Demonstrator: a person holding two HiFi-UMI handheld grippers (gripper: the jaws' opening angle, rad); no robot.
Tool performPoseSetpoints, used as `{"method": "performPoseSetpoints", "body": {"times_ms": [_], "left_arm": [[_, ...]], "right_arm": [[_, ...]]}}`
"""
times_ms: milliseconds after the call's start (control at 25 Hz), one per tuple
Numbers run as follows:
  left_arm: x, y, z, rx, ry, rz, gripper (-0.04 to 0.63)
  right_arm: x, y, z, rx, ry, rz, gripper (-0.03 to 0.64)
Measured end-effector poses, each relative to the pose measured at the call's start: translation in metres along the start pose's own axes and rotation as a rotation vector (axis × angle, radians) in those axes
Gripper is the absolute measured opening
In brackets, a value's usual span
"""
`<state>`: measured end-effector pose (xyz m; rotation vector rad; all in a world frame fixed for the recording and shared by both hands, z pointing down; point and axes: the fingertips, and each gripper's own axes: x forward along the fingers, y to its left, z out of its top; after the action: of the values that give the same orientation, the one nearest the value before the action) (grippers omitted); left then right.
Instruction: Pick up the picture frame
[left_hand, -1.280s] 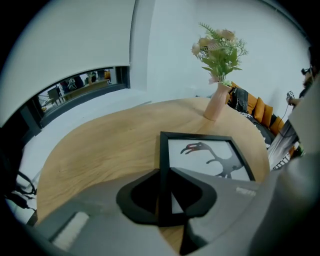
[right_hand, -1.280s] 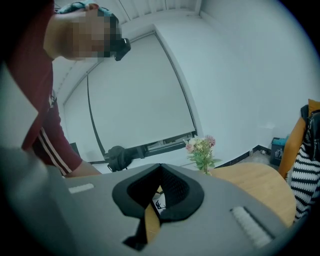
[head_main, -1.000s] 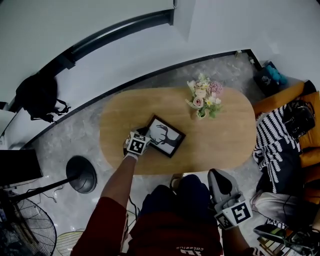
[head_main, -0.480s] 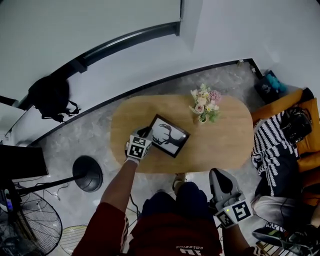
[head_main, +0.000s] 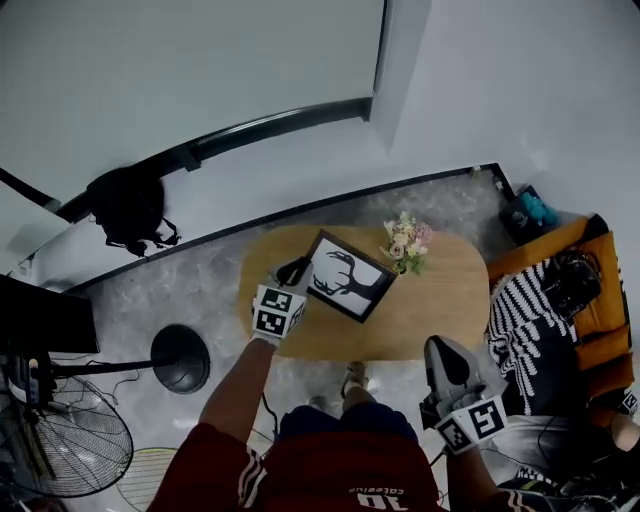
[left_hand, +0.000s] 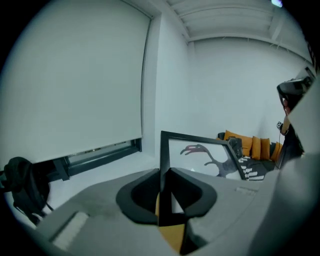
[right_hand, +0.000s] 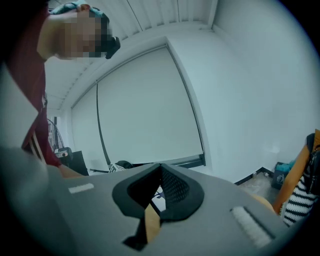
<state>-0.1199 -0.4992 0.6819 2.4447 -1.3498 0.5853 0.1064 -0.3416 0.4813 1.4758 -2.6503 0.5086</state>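
Black rectangular picture frame (head_main: 348, 278) with a deer silhouette print: gripped at its left edge by the left claw (head_main: 297, 272), jaws clamped on the black moulding. The frame extends ahead and to the right of that claw, raised above the oval light-wood counter (head_main: 455, 305). Small pastel flower bouquet (head_main: 405, 243): just beyond the frame. Right claw (head_main: 440, 352): jaws together, empty, low and right of the left claw.

Above the desk's (head_main: 455, 300) left half: picture frame (head_main: 347, 277), left corner between the jaws of the left gripper (head_main: 297, 272). On the desk just right of it: flower vase (head_main: 405, 243). In front of the desk, to the right: right gripper (head_main: 440, 352). On the floor left of the desk: fan base (head_main: 180, 358), with backpack (head_main: 128, 205) behind.
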Motion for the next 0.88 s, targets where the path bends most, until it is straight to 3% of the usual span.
{"method": "performPoseSetpoints", "body": {"times_ms": [200,480,680,880], "left_arm": [[-0.051,-0.004,0.069,-0.047,-0.139,-0.006,0.074],[-0.129,-0.016,0.125,-0.101,-0.284,-0.013,0.074],[-0.185,-0.015,0.144,-0.117,-0.355,0.004,0.074],[-0.25,0.0,0.133,-0.151,-0.429,0.041,0.075]], "right_arm": [[-0.003,0.016,0.03,0.0,-0.04,0.008,0.003],[-0.018,0.036,0.064,-0.03,-0.105,0.007,0.003],[-0.029,0.059,0.079,-0.048,-0.154,0.002,0.003],[-0.046,0.095,0.073,-0.083,-0.176,-0.027,0.003]]}}
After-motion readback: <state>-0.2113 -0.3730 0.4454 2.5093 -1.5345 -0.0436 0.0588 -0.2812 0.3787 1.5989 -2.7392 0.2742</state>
